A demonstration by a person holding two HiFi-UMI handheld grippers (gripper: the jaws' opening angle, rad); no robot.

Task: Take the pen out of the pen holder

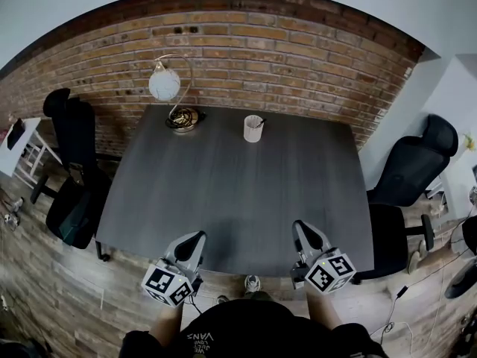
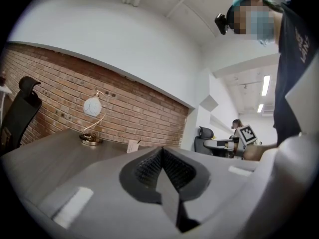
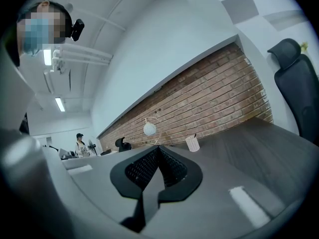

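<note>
While the head view takes in the whole room, the entries run by size.

- Wall: red brick, curving across the upper part of the frame behind the table.
- Floor: wood planks, seen at lower left and lower right.
- Table: dark grey top at the centre of the frame, with its far edge by the wall.
- Left chair: black, at mid-left, just beside the table's side.
- Right chair: black, at mid-right, just beside the table's other side.
- Person: dark top, at bottom centre, with a forearm behind each gripper.
- Left gripper: left of bottom centre, over the near table edge, marker cube at its rear. Its own view shows the jaws pressed together with nothing between them.
- Right gripper: right of bottom centre, over the same edge, also with a marker cube at its rear. Its own view shows the jaws closed tip to tip and empty.
- Lamp: white globe on a curved stem, with a round metal base on the table, upper centre-left.
- Holder: white cup standing upright on the table at upper centre. It is just right of the lamp base and well apart from both grippers.
- Pen: dark, standing inside the holder, with its top leaning right over the rim.
</note>
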